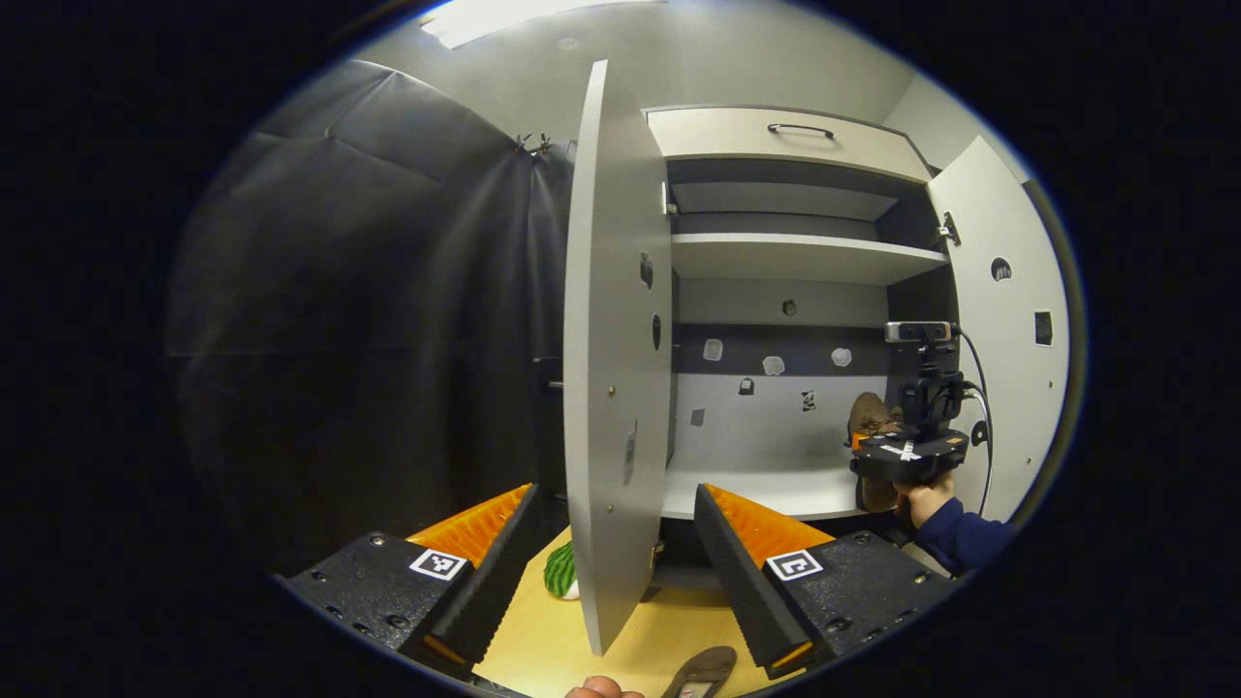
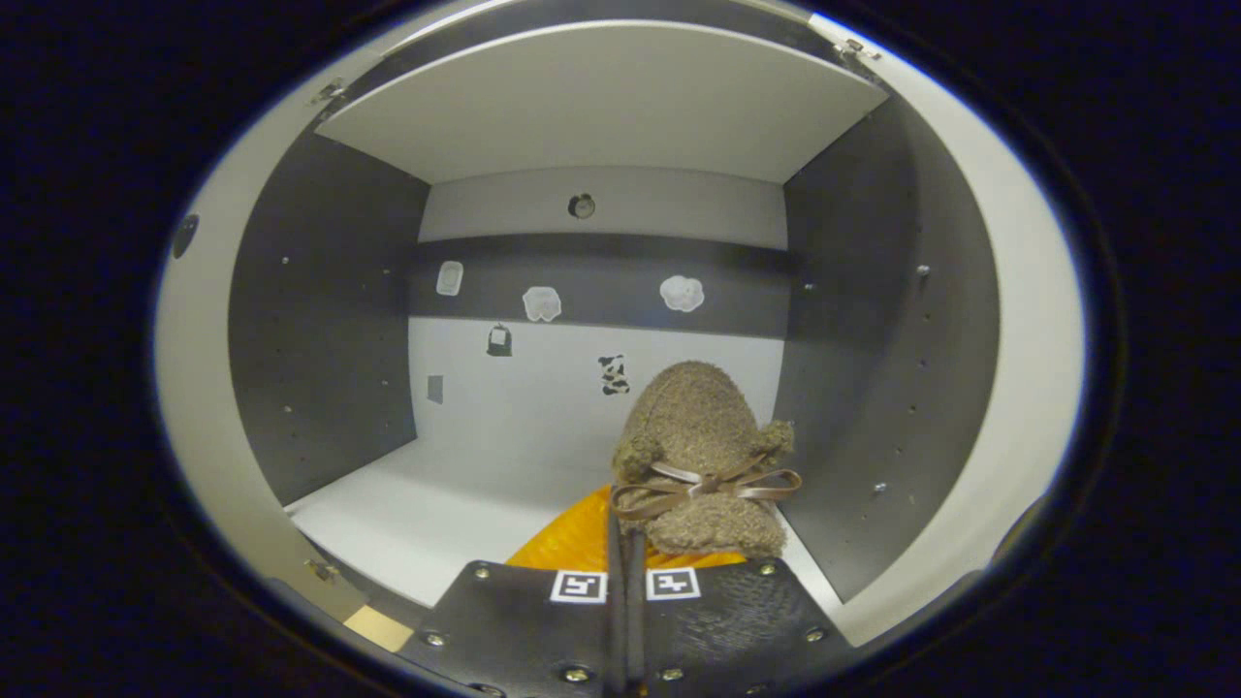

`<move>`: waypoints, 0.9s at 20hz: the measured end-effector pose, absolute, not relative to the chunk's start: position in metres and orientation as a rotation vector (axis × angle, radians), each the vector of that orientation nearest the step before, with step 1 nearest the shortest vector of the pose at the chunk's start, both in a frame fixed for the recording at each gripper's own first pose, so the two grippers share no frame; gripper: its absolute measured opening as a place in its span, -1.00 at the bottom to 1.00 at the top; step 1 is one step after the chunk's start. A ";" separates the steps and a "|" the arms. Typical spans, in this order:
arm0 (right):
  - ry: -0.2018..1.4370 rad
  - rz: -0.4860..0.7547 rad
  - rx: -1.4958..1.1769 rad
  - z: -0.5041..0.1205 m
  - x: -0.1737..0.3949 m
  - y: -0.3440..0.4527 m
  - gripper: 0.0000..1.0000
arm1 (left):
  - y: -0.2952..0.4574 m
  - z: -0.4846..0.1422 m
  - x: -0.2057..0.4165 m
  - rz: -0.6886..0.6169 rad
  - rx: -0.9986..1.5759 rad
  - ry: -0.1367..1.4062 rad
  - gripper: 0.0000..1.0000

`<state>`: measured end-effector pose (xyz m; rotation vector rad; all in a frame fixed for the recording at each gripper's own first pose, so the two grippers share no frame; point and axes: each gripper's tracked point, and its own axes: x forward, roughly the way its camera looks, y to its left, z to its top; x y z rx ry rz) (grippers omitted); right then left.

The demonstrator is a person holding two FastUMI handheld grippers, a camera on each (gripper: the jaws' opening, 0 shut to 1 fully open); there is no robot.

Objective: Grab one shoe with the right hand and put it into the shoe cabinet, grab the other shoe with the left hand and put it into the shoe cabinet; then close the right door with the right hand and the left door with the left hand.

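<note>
Holding a brown fuzzy shoe [image 2: 700, 441] between its closed fingers, the right hand-held gripper [image 2: 625, 543] pointed into the lower compartment of the cabinet [image 2: 601, 107]. In the right gripper view the shoe stood at about 5 o'clock from the middle, toe up, with a thin ribbon bow [image 2: 703, 485] across it. It was close to the dark right wall [image 2: 873, 368], above the white floor of the compartment; whether it touched that floor I could not tell.

In the left gripper view the same right hand-held gripper [image 1: 897, 456] appeared at 3 o'clock, held by a hand [image 1: 926, 502] in a blue sleeve [image 1: 960, 538], with the shoe [image 1: 870, 415] partly hidden behind it, just inside the cabinet [image 1: 785, 257].

The left hand-held gripper [image 1: 616, 533] was wide open and held nothing. The edge of the open left door [image 1: 606, 359] stood upright between its fingers, at 12 o'clock from them. The right door [image 1: 1003, 320] was open too, at 3 o'clock. The second shoe [image 1: 703, 669] lay sole up on the counter [image 1: 543, 645] at 6 o'clock, beside a fingertip [image 1: 601, 688]. A green striped thing [image 1: 560, 570] lay on the counter left of the door.
</note>
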<state>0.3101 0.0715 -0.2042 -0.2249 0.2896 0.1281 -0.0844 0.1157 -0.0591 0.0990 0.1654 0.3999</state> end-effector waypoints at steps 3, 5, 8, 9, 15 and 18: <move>0.332 0.122 -0.234 -0.222 0.338 0.074 -0.99 | 0.127 -0.061 -0.091 0.443 0.107 0.174 0.93; 0.366 0.122 -0.239 -0.240 0.352 0.076 -0.99 | 0.133 -0.063 -0.095 0.468 0.107 0.185 0.93; 0.422 0.119 -0.237 -0.262 0.361 0.074 -0.98 | 0.137 -0.063 -0.098 0.492 0.108 0.192 0.94; 0.430 0.118 -0.239 -0.265 0.363 0.074 -0.98 | 0.138 -0.063 -0.099 0.499 0.112 0.195 0.94; 0.504 0.092 -0.173 -0.274 0.364 0.069 -0.92 | 0.135 -0.067 -0.100 0.494 0.110 0.209 0.87; 0.547 0.110 -0.122 -0.276 0.362 0.074 -0.85 | 0.129 -0.068 -0.098 0.472 0.107 0.210 0.94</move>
